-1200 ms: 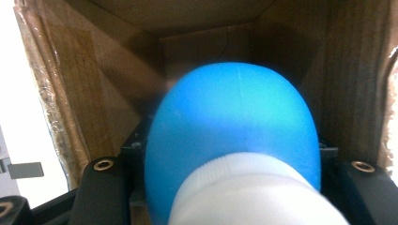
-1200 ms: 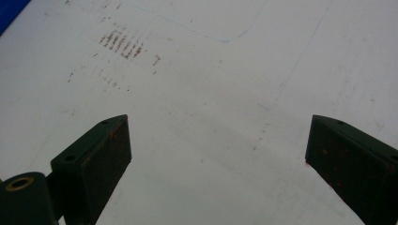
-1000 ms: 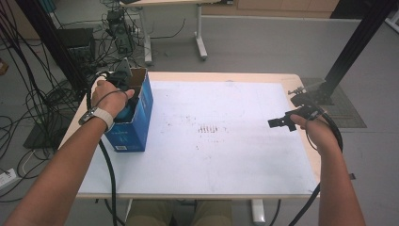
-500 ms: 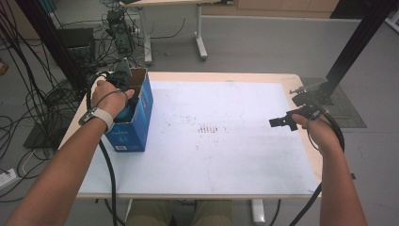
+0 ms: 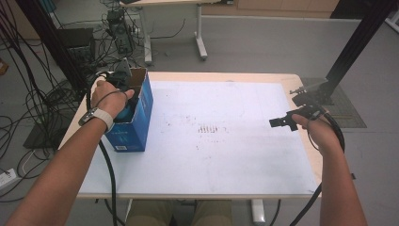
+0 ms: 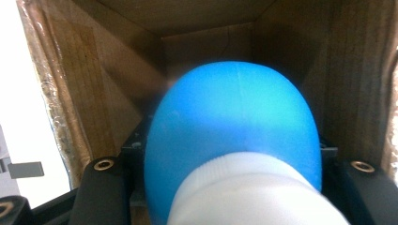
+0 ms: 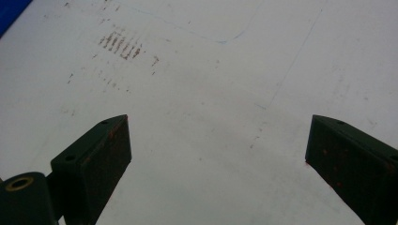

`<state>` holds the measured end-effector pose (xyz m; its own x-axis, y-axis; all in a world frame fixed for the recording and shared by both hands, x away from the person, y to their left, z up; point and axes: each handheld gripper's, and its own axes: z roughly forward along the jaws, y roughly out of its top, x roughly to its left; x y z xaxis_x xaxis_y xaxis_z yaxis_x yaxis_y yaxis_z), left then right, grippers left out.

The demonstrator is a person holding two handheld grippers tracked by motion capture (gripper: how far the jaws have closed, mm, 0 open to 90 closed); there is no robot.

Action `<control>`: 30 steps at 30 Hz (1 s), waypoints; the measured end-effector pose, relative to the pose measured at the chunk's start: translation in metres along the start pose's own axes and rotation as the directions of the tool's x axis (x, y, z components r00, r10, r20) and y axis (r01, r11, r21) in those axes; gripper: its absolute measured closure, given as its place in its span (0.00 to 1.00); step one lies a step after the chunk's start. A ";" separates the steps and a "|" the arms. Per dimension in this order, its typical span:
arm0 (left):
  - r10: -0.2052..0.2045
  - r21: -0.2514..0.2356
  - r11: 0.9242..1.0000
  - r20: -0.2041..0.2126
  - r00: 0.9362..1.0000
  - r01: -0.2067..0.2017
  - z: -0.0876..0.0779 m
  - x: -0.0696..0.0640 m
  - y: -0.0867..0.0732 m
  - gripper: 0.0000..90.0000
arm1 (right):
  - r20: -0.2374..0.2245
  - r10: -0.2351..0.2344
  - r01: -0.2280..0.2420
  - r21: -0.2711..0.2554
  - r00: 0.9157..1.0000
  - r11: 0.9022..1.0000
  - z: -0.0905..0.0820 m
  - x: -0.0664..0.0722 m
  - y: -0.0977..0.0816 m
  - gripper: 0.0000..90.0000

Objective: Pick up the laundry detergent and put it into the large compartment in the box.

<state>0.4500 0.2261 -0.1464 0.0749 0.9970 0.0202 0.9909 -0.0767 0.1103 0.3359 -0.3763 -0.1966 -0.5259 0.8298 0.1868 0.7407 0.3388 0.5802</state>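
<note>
A blue cardboard box [image 5: 134, 123] stands open-topped near the left edge of the white table [image 5: 226, 155], and everything else can be placed from it. The person's left hand [image 5: 109, 96] sits right over the box's open top, pointing the left gripper [image 5: 123, 89] down into it. In the left gripper view the jaws are clamped on either side of a blue object with a white cap [image 6: 234, 154], a rounded body that is already between the brown inner walls of the box [image 6: 89, 103], the white cap end nearest the camera. Well apart from the box, toward the table's right edge, the right hand [image 5: 316, 132] holds the right gripper [image 5: 282, 121] above the bare surface, its tip pointing back toward the box. In the right gripper view its two black jaws stand wide apart with nothing between them, over the white tabletop [image 7: 211, 140] marked by faint brown scuff lines [image 7: 121, 45], which lie between the box and that gripper
</note>
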 end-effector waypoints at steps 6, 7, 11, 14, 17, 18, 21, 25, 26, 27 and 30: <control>-0.002 0.000 1.000 0.003 1.000 0.002 0.000 0.001 -0.001 0.43 | 0.001 -0.004 0.004 -0.001 1.000 1.000 0.000 0.001 0.001 0.08; -0.003 0.000 1.000 0.004 1.000 0.003 0.000 0.002 -0.001 0.43 | 0.000 -0.005 0.005 -0.002 1.000 1.000 0.000 0.001 0.001 0.08; -0.004 0.002 1.000 0.004 1.000 0.004 0.000 0.002 -0.001 0.43 | 0.000 -0.006 0.006 -0.002 1.000 1.000 0.001 0.001 0.001 0.08; -0.003 0.003 1.000 0.004 1.000 0.003 0.000 0.001 -0.001 0.43 | -0.002 -0.007 0.007 -0.004 1.000 1.000 0.001 0.001 0.001 0.08; -0.002 0.003 1.000 0.004 1.000 0.002 0.000 0.002 -0.001 0.43 | -0.001 -0.005 0.005 -0.004 1.000 1.000 0.001 0.001 0.001 0.08; -0.002 0.003 1.000 0.004 1.000 0.002 0.000 0.002 -0.001 0.43 | -0.001 -0.005 0.005 -0.005 1.000 1.000 0.001 0.001 0.000 0.08; -0.002 0.003 1.000 0.003 1.000 0.002 0.000 0.002 -0.001 0.43 | -0.001 -0.005 0.005 -0.006 1.000 1.000 0.001 0.000 0.001 0.08; -0.003 0.003 1.000 0.003 1.000 0.003 0.000 0.001 -0.001 0.43 | -0.001 -0.007 0.007 -0.006 1.000 1.000 0.001 0.001 0.001 0.08; -0.004 0.004 1.000 0.002 1.000 0.004 0.000 0.001 -0.001 0.43 | -0.001 -0.007 0.007 -0.006 1.000 1.000 0.001 0.001 0.001 0.08; -0.004 0.004 1.000 0.001 1.000 0.004 0.000 0.001 -0.001 0.43 | -0.001 -0.008 0.008 -0.006 1.000 1.000 0.001 0.001 0.001 0.08; -0.002 0.005 1.000 0.000 1.000 0.002 0.000 0.000 -0.001 0.43 | -0.001 -0.006 0.006 -0.005 1.000 1.000 0.001 0.001 0.000 0.08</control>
<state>0.4485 0.2264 -0.1461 0.0726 0.9972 0.0195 0.9917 -0.0743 0.1053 0.3360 -0.3753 -0.1970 -0.5306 0.8273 0.1846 0.7356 0.3413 0.5852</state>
